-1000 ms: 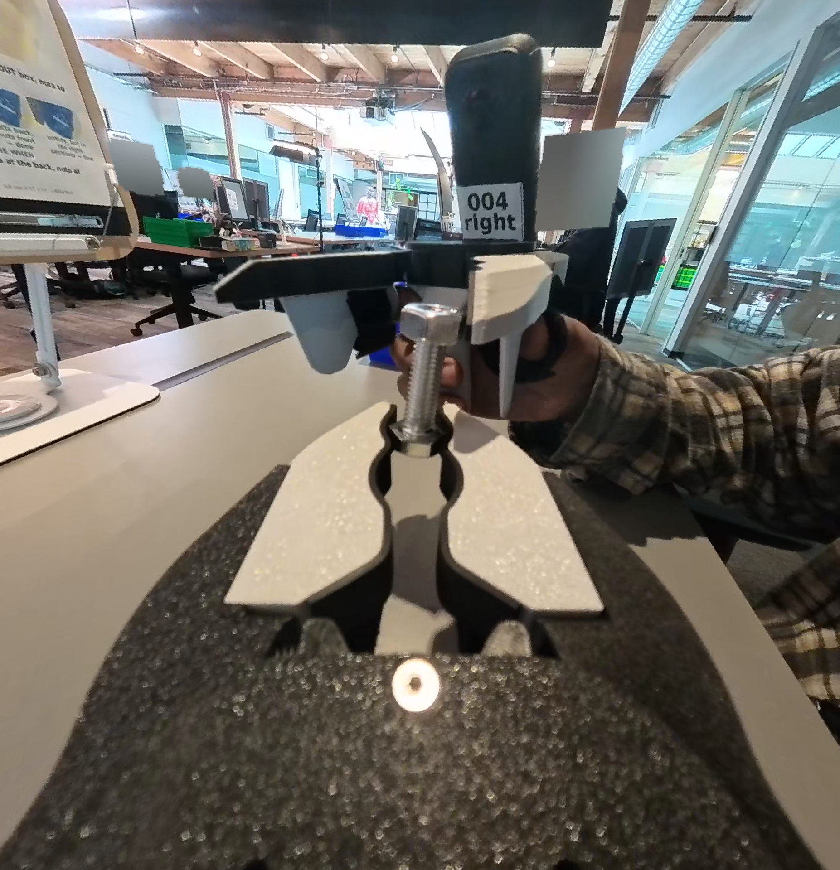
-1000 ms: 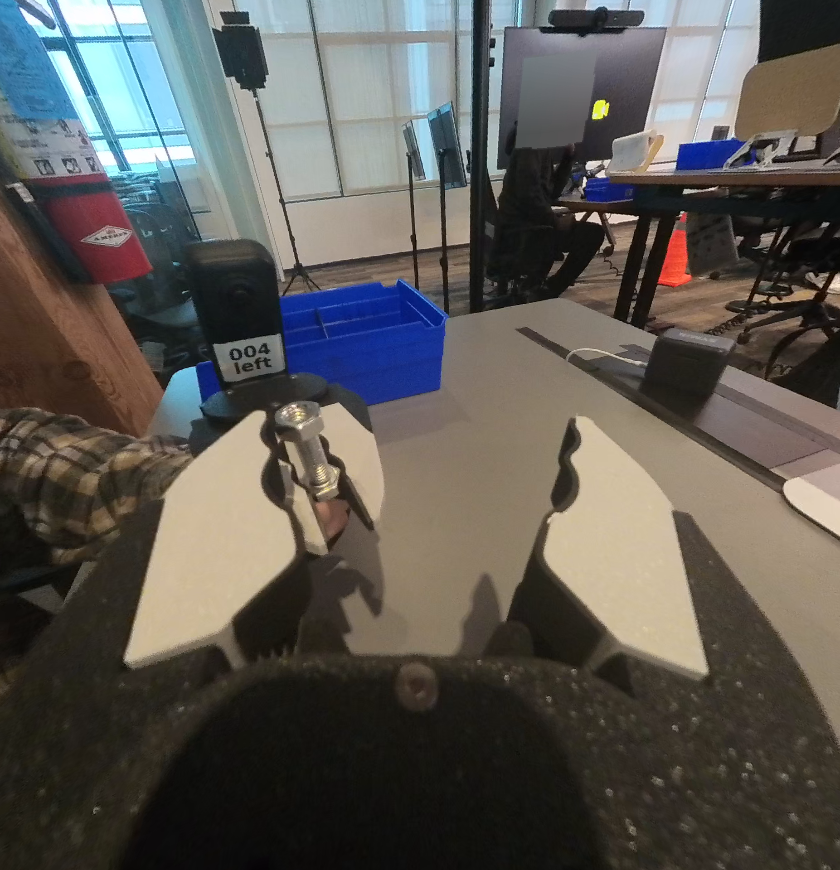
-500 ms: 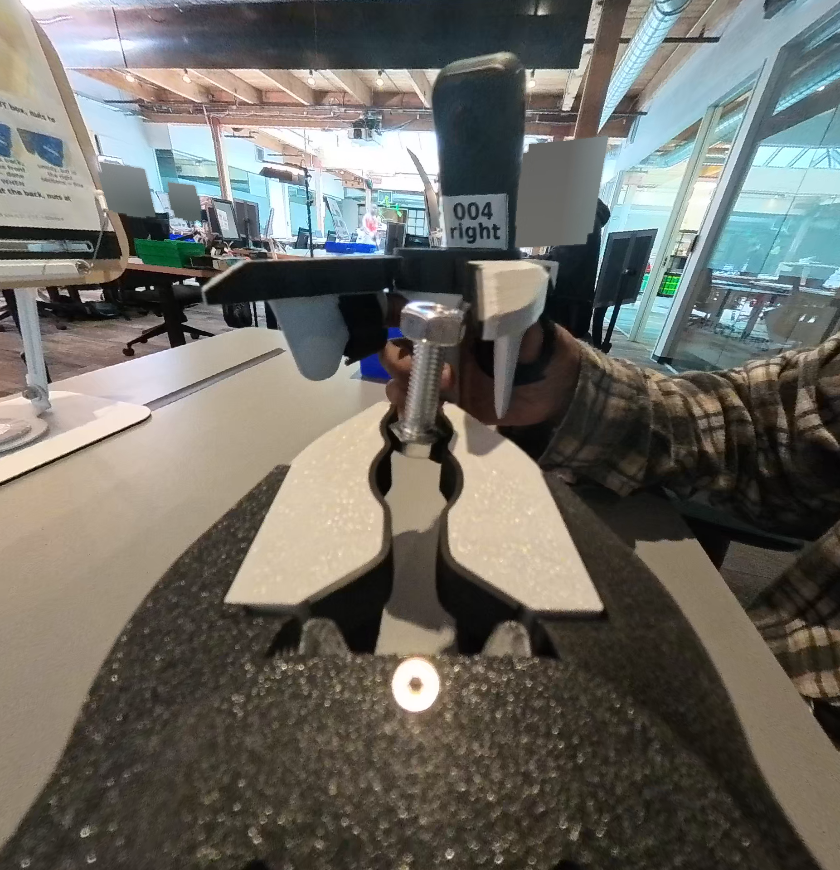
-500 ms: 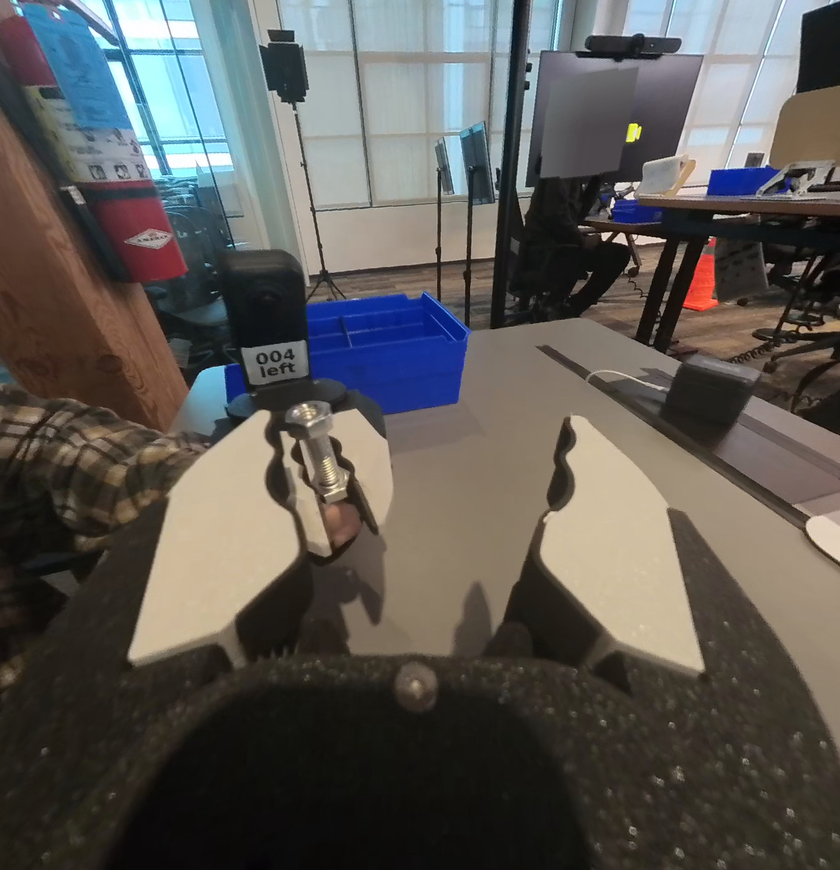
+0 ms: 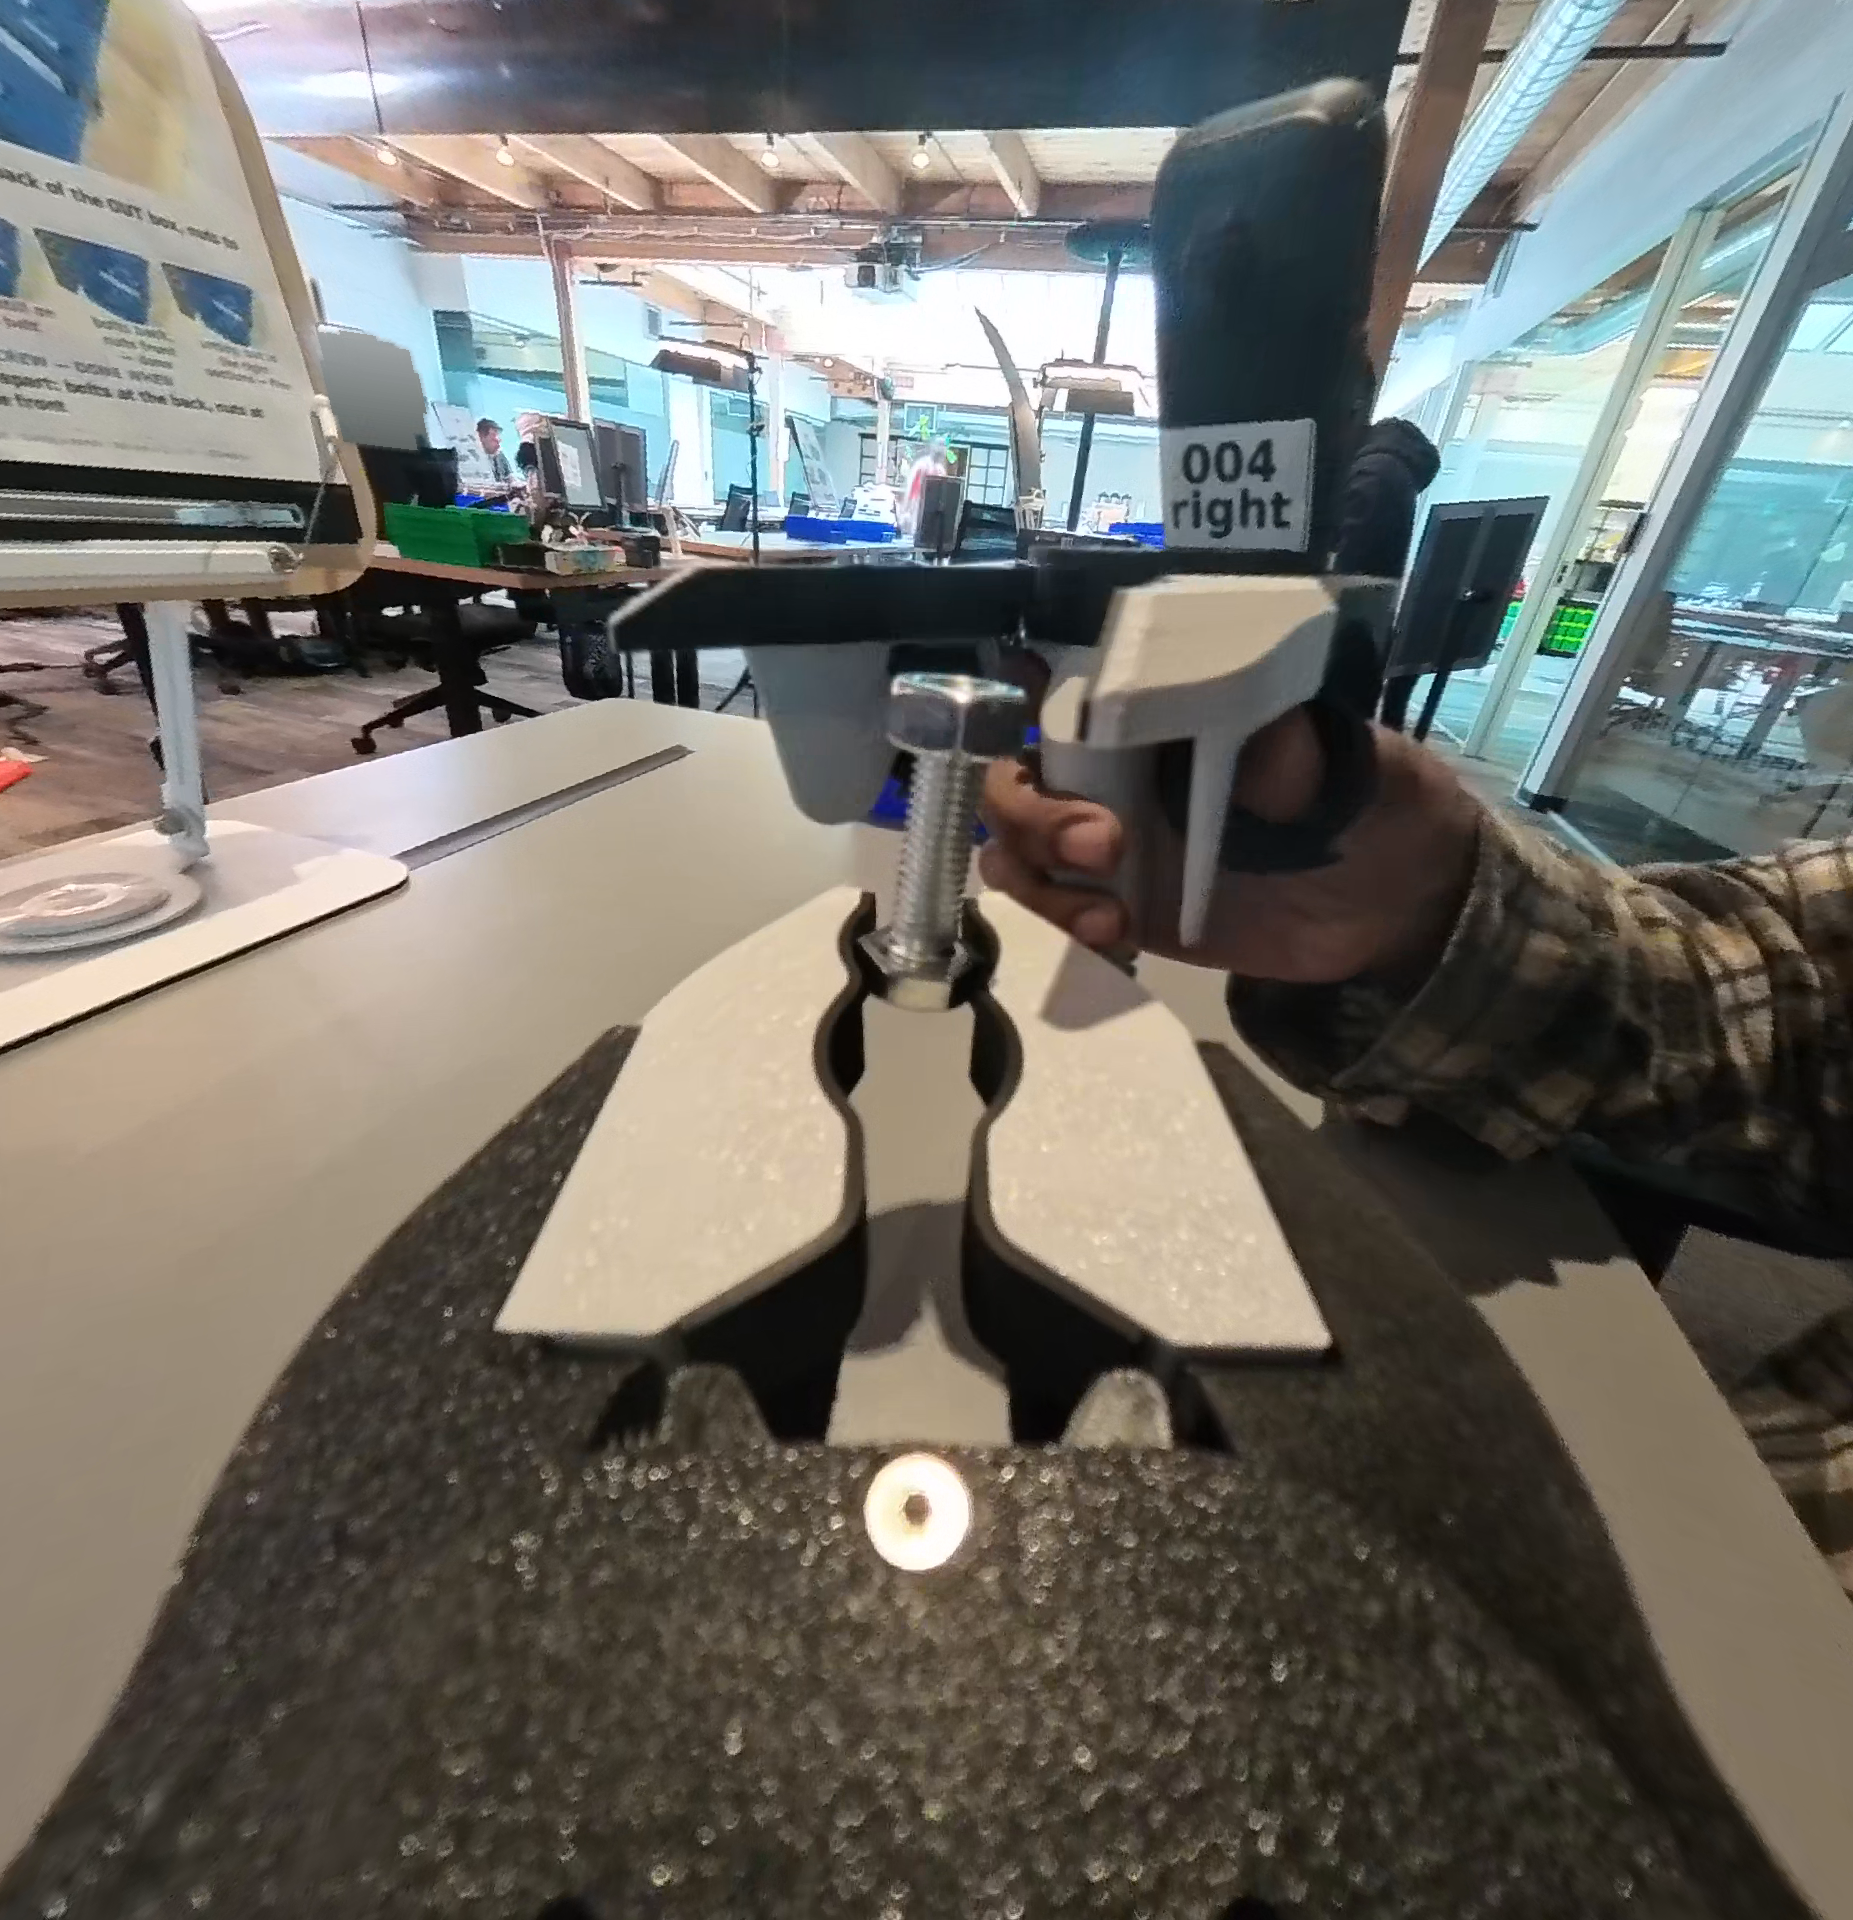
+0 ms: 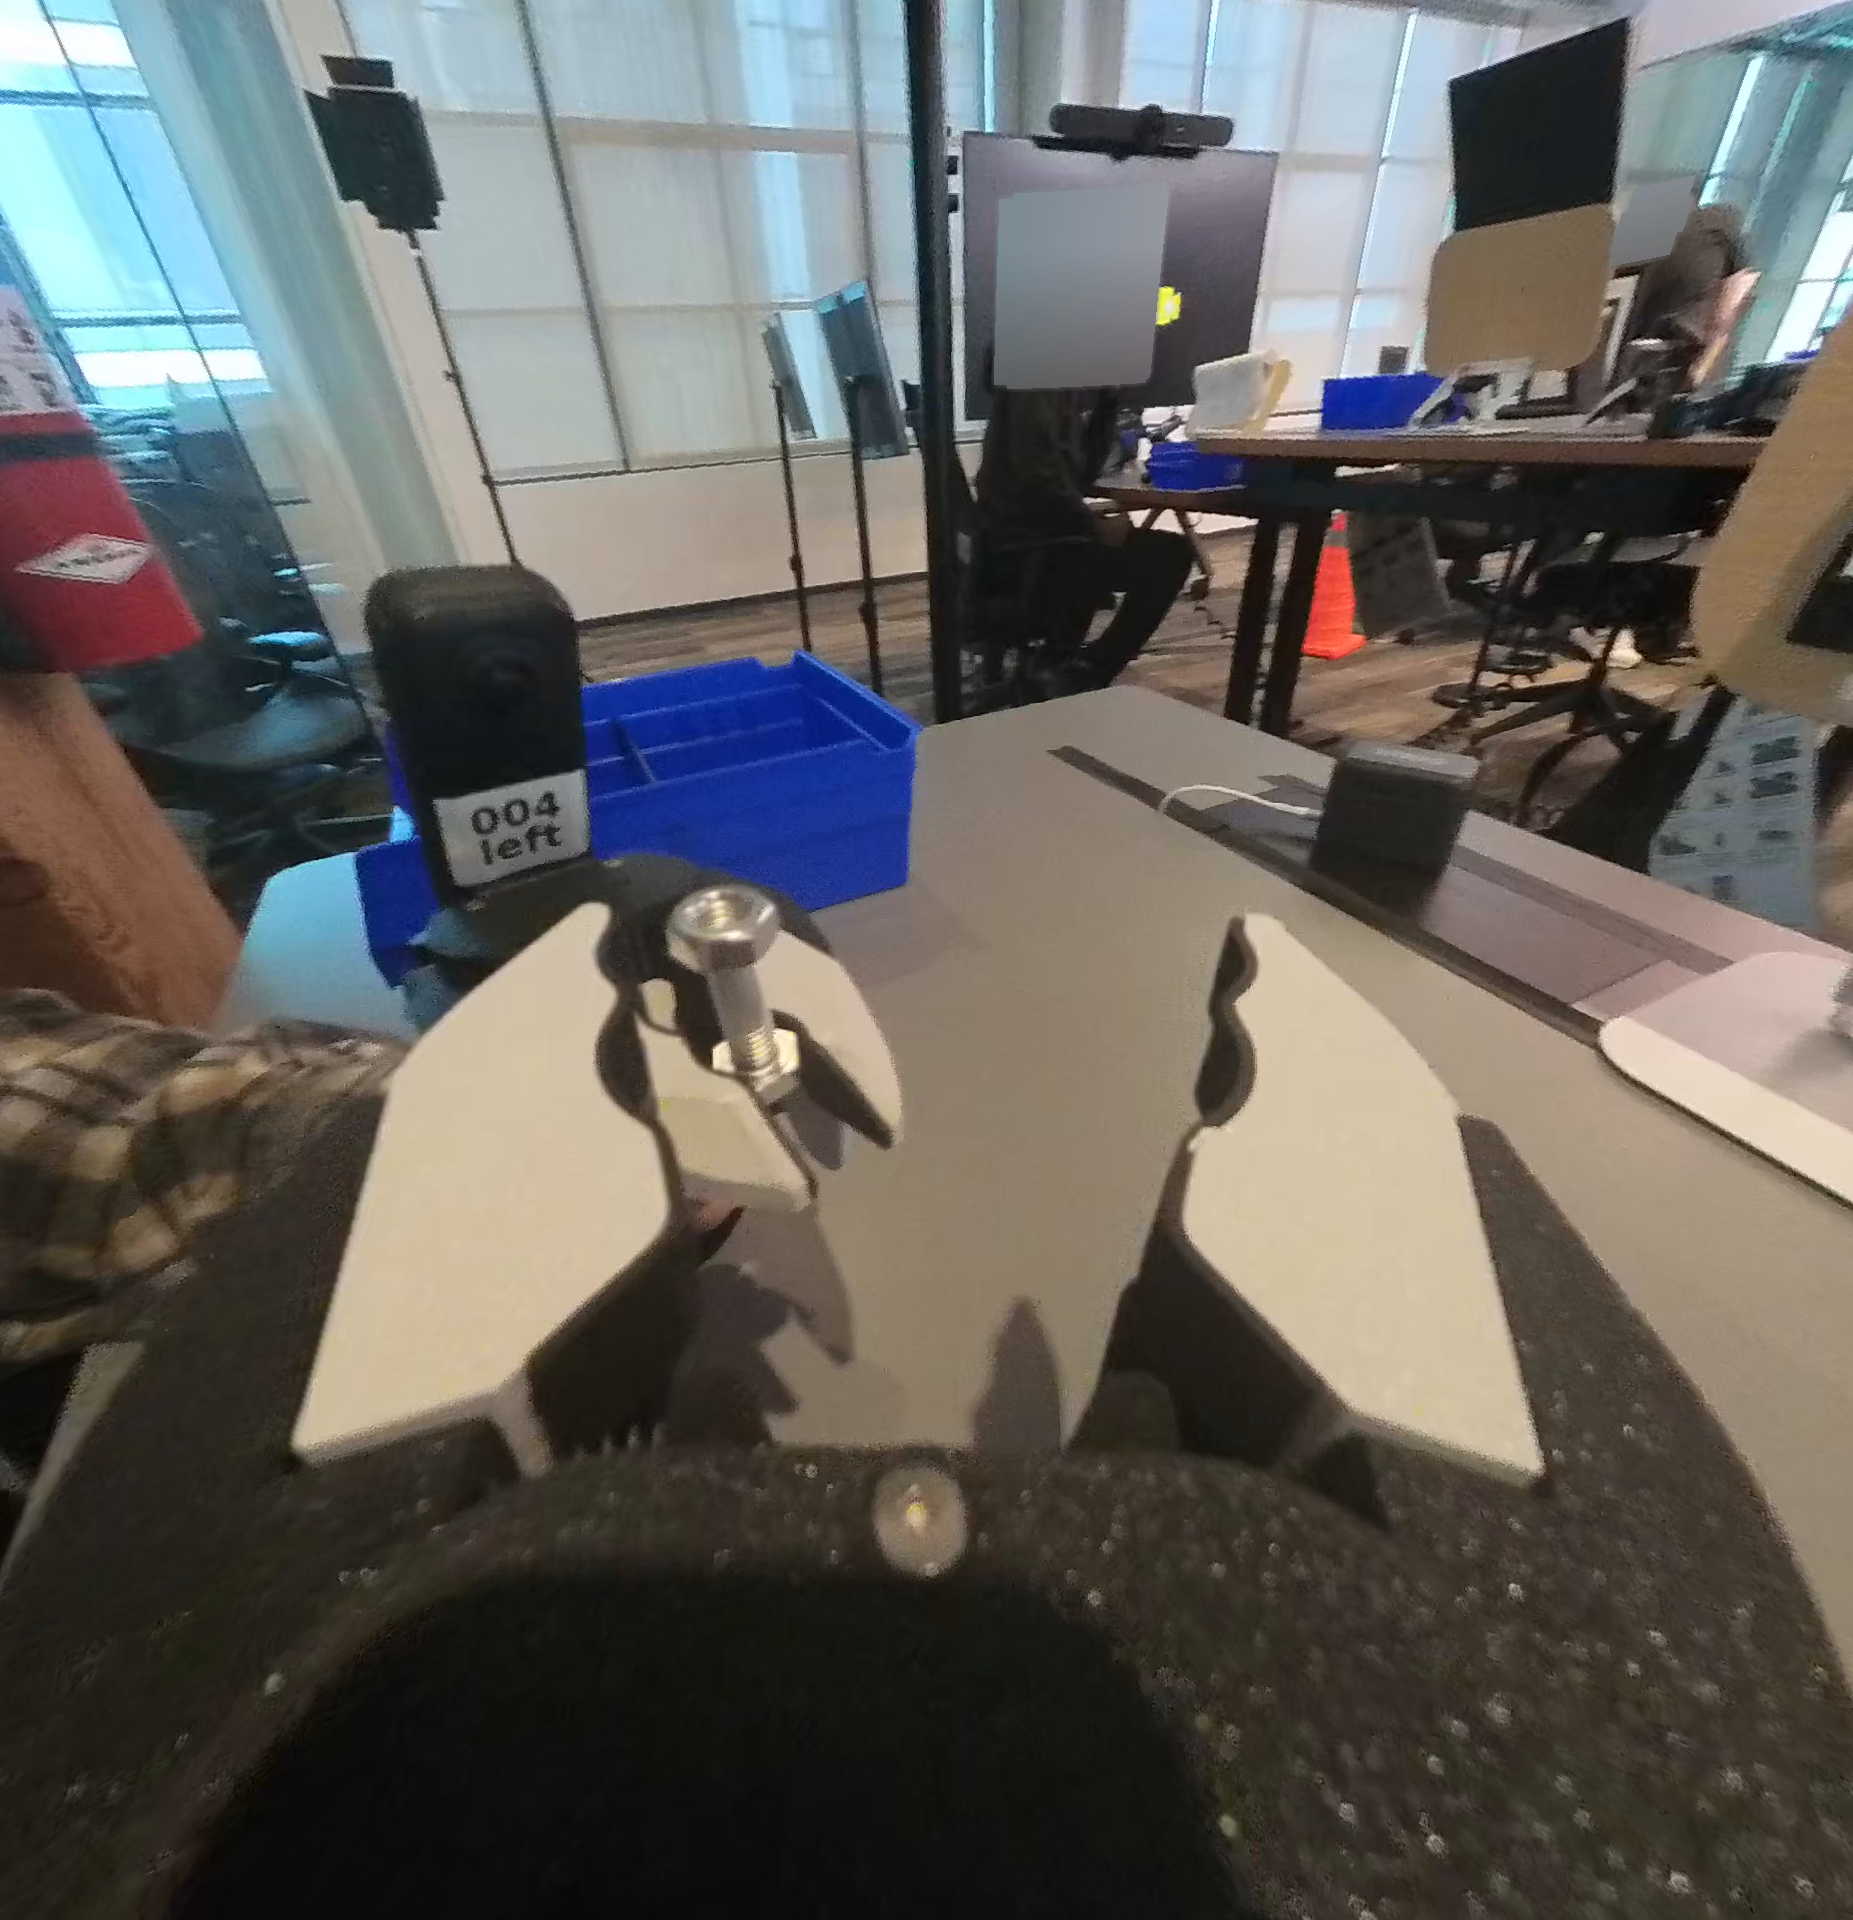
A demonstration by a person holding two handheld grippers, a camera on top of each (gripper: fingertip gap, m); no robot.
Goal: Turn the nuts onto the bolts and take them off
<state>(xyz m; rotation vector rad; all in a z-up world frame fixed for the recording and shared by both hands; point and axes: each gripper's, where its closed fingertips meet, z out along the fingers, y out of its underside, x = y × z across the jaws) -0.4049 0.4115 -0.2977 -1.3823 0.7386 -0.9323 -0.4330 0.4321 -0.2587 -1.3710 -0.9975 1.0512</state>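
A silver bolt [image 5: 932, 831] stands upright with its hex head on top and a nut [image 5: 920, 977] on its lower end. My left gripper [image 5: 920, 940] is shut on the nut and holds it above the grey table [image 5: 226, 1122]. My right gripper [image 5: 989, 707], held by a hand in a plaid sleeve, faces it with its fingers open on either side of the bolt head. In the right wrist view my right gripper [image 6: 922, 925] is open and empty. There the bolt [image 6: 740, 997] sits just inside its left finger [image 6: 527, 1122], with the left gripper [image 6: 771, 1086] shut on the nut behind it.
A blue divided bin [image 6: 776, 790] stands at the table's far edge behind the left gripper. A small black box [image 6: 1389, 821] with a white cable sits by the table's slot. A white stand base [image 5: 184, 904] with a sign board [image 5: 122, 260] is at the left.
The right gripper has come closer to the bolt, still open, so its fingers now flank the bolt head. The left gripper still holds the nut.
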